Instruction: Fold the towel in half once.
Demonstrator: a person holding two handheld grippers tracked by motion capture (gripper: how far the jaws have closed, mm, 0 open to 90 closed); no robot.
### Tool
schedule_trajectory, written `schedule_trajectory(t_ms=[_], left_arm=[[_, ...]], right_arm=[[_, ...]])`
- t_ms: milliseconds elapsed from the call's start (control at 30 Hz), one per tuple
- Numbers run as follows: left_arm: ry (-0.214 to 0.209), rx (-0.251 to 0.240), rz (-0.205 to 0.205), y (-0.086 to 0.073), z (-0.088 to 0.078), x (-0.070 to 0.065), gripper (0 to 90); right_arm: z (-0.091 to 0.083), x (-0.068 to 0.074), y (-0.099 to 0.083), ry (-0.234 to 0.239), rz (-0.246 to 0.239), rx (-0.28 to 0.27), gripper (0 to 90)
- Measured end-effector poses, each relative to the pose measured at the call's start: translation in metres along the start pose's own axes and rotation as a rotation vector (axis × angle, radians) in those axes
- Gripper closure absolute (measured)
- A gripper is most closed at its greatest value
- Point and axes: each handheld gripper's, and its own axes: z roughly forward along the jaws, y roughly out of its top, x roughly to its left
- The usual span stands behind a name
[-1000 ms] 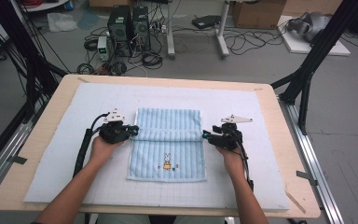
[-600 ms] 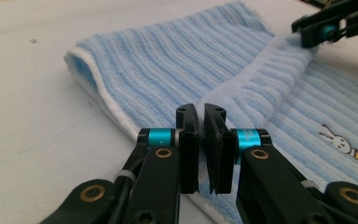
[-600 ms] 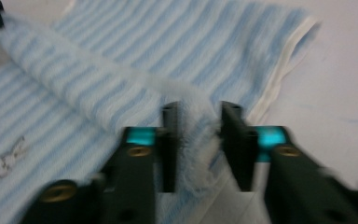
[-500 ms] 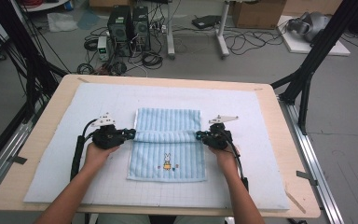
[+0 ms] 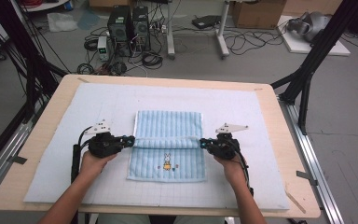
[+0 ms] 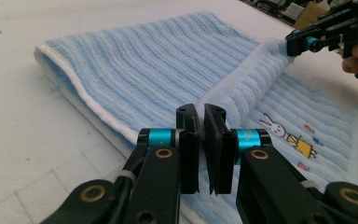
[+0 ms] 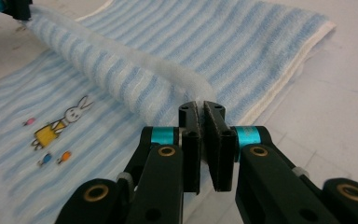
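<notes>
A light blue striped towel (image 5: 168,123) with a rabbit print (image 5: 167,162) lies mid-table, its far part doubled over. My left gripper (image 5: 129,140) is shut on the left end of the top layer's white hem. My right gripper (image 5: 203,143) is shut on the right end of that hem. The hem stretches between them as a raised ridge across the towel. In the left gripper view the jaws (image 6: 200,116) pinch the hem, and the right gripper (image 6: 303,44) shows farther off. In the right gripper view the jaws (image 7: 200,112) pinch the towel (image 7: 242,42) edge.
The towel rests on a pale gridded mat (image 5: 98,102) that covers most of the wooden table (image 5: 279,140). Black frame posts (image 5: 307,79) stand at the table's far corners. Computer boxes (image 5: 128,23) and cables sit on the floor beyond.
The right gripper moved in to the towel's right edge and shut on the hem. Both hands have drawn toward the person, and the held hem came with them over the towel.
</notes>
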Motion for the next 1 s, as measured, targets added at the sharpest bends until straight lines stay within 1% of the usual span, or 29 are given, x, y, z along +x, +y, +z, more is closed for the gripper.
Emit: schedule_trajectory(t_ms=[33,133,267,300,333,433,633,800,1000], left_arm=[[-0.002,-0.001,0.000,-0.001,-0.002,-0.002,84.1],[-0.014,-0.003,0.008,-0.005,-0.007,-0.009,84.1],[-0.024,0.003,0.021,-0.008,-0.013,-0.017,84.1],[-0.025,0.008,0.028,-0.009,-0.015,-0.018,84.0],[-0.027,0.007,0.024,-0.011,-0.016,-0.020,84.0],[-0.031,0.018,0.027,-0.014,-0.019,-0.021,84.0],[-0.044,0.037,0.023,-0.020,-0.022,-0.024,84.0],[-0.066,0.057,0.033,-0.024,-0.027,-0.028,84.0],[-0.088,0.064,0.040,-0.027,-0.030,-0.031,84.0]], right_arm=[[-0.003,0.002,-0.002,0.002,-0.009,-0.002,85.2],[-0.010,0.009,-0.008,0.007,-0.015,0.005,85.0],[-0.015,0.015,-0.015,0.016,-0.028,0.009,84.8],[-0.015,0.016,-0.017,0.022,-0.025,0.013,84.6],[-0.016,0.017,-0.018,0.024,-0.023,0.012,84.5],[-0.017,0.020,-0.020,0.034,-0.035,0.017,84.5],[-0.019,0.027,-0.026,0.051,-0.051,0.045,84.5],[-0.025,0.033,-0.031,0.069,-0.065,0.056,84.3],[-0.030,0.037,-0.034,0.064,-0.082,0.059,84.2]])
